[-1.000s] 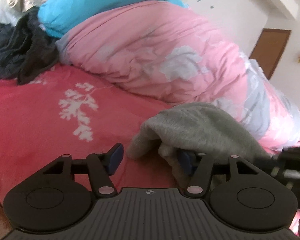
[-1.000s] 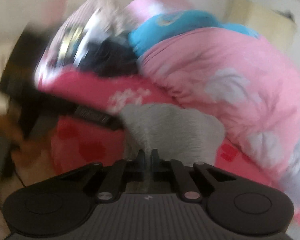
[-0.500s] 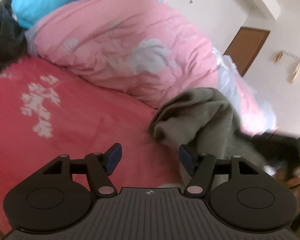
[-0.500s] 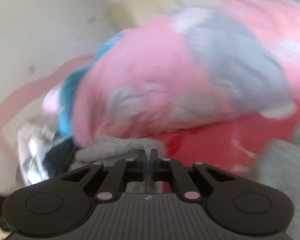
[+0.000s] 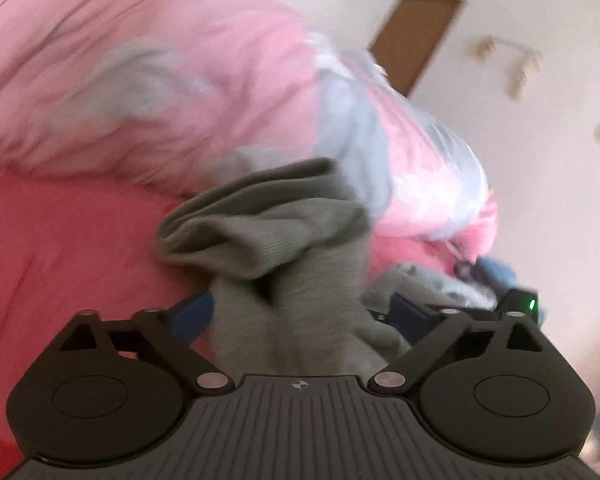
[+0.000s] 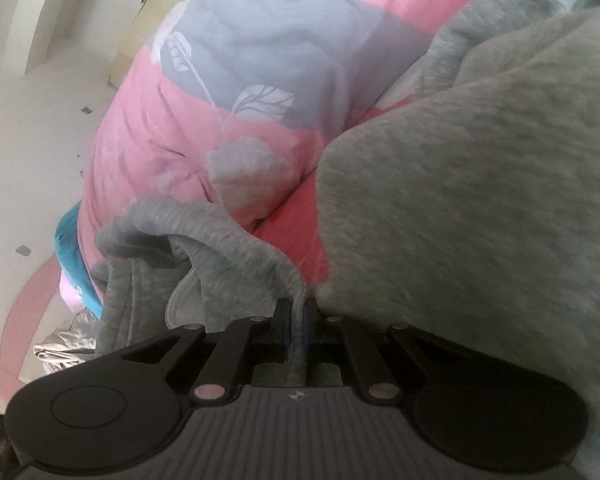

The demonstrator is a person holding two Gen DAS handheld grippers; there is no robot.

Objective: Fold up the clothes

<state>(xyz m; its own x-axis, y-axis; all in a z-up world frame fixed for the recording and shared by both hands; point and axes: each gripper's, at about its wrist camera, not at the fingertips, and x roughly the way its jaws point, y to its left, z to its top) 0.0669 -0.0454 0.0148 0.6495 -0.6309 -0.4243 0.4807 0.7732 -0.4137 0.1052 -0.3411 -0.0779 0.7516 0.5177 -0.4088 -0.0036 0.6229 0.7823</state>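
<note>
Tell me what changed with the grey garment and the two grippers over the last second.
The left gripper has just been opening its fingers wide; the grey garment now bunches between them, unpressed, where before it lay by the right-hand finger alone. The right gripper rolled and swung: the pink quilt now looks tipped. Unchanged: its fingers stay shut on a grey fold, on the red sheet.

One grey garment (image 5: 284, 232), one pink quilt (image 5: 140, 80), one brown door (image 5: 416, 40).

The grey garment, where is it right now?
The grey garment lies bunched on the red bedsheet before the pink quilt, between the left gripper's open jaws.
</note>
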